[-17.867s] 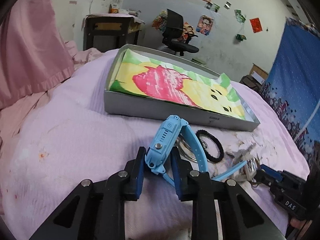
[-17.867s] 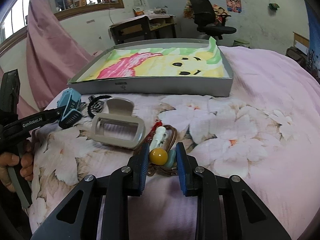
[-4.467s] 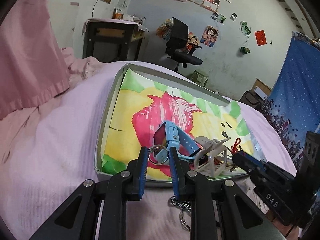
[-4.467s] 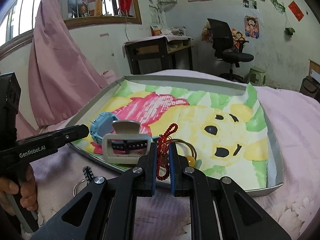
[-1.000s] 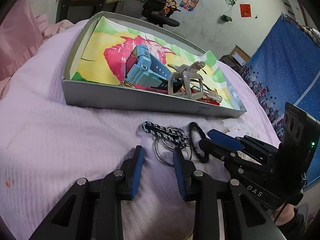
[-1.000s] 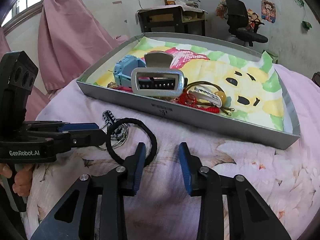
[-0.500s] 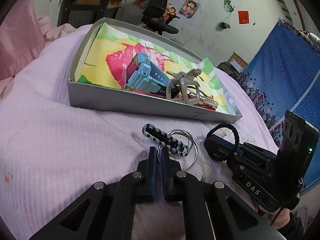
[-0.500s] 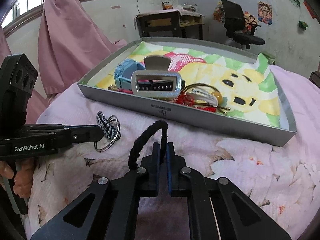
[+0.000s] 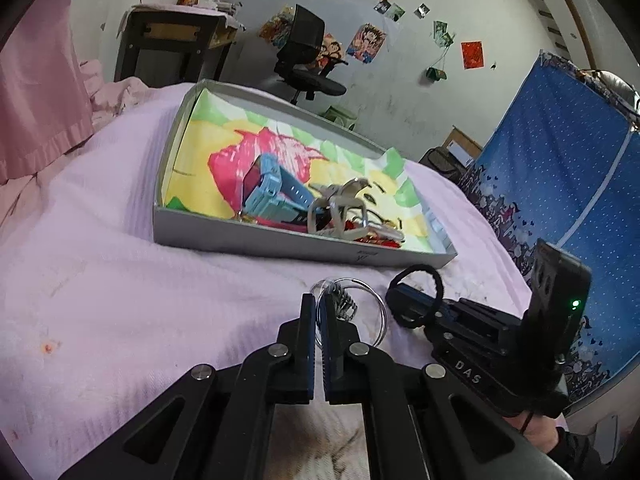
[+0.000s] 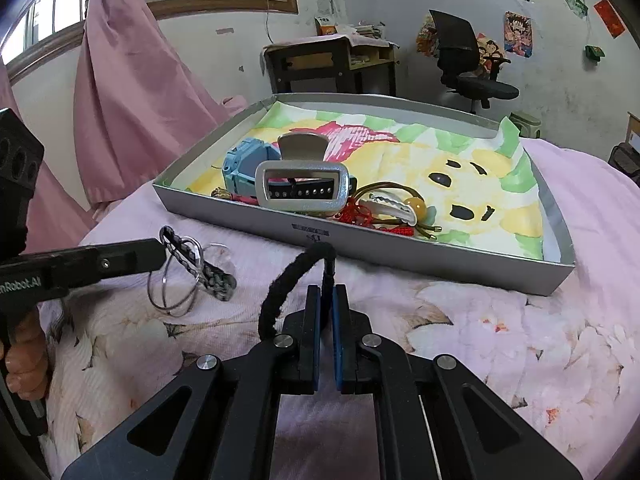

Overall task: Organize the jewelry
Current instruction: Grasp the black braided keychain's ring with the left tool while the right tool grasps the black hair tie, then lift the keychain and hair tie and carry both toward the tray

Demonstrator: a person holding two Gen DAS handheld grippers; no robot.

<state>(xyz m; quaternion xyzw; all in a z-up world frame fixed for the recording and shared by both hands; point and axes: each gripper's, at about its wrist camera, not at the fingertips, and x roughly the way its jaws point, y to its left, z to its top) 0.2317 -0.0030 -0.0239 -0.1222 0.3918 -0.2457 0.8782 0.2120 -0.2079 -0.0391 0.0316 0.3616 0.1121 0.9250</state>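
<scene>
A grey tray [image 9: 256,240] lined with a yellow, pink and green picture sits on the bed; it also shows in the right wrist view [image 10: 400,250]. In it lie a blue watch [image 9: 272,192], a beige hair claw [image 10: 304,186], a red knotted cord [image 10: 360,214] and a brown band with a yellow bead [image 10: 414,204]. My left gripper [image 9: 319,312] is shut on a key ring with a braided strap [image 9: 348,300], lifted off the bed [image 10: 188,264]. My right gripper [image 10: 326,304] is shut on a black hair tie [image 10: 292,276], held up in front of the tray [image 9: 416,280].
Pink floral bedding [image 10: 520,340] spreads around the tray. A pink curtain [image 10: 132,92] hangs on the left. A desk [image 10: 332,60] and a black office chair [image 10: 472,64] stand behind the bed. A blue dotted cloth [image 9: 560,184] hangs on the right.
Both grippers have risen off the bedding with their loads. The key ring now hangs clear of the bed and the hair tie stands higher, nearer the tray's front wall.
</scene>
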